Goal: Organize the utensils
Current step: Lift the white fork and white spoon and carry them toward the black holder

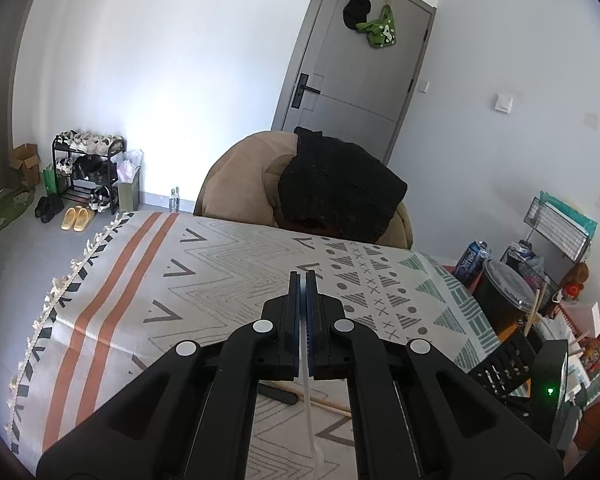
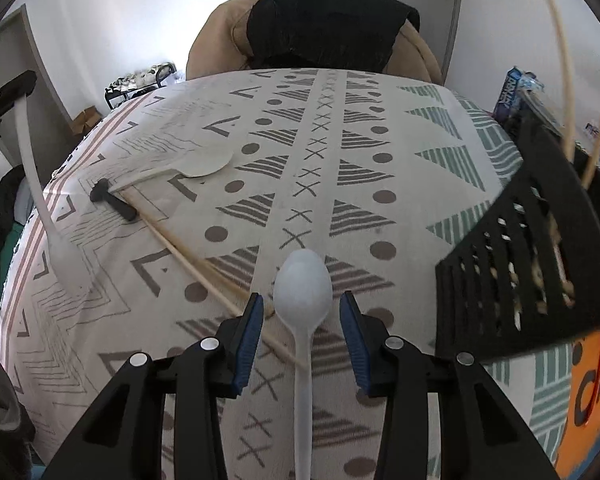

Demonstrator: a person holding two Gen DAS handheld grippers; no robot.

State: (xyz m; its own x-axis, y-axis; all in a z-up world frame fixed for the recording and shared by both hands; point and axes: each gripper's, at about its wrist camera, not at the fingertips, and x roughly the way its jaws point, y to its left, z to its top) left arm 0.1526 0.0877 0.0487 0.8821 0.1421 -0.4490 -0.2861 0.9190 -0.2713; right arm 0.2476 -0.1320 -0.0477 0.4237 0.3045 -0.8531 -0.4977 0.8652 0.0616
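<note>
I hold two grippers over the patterned tablecloth [image 2: 340,128].

**Done so far.** The black slotted basket [image 2: 512,264] stands at the right edge of the table and already holds several wooden sticks [image 2: 562,80] that rise out of its top. I judge these to be sorted utensils, so the task is partly complete.

**In hand.** My left gripper [image 1: 304,280] is fully closed on the handle of a white plastic ladle [image 2: 40,184]. In the right wrist view the ladle hangs from it, bowl down, with the bowl low over the cloth at the left edge; whether it touches the cloth I cannot tell.

**Right gripper.** My right gripper [image 2: 302,312] stands partly open. A white plastic spoon [image 2: 303,292] lies on the cloth between the blue pads [image 2: 250,340]. The pads do not touch it, so nothing is held.

**Left to do.**
- The white spoon, between the right jaws.
- A pair of wooden chopsticks [image 2: 172,236], crossing just beside the left pad.
- A flat pale rice paddle [image 2: 204,160], farther back.
- A small black-handled tool [image 2: 112,200], touching the chopsticks' far end.
- The ladle in the left gripper.

I estimate less than half the work is finished.
</note>
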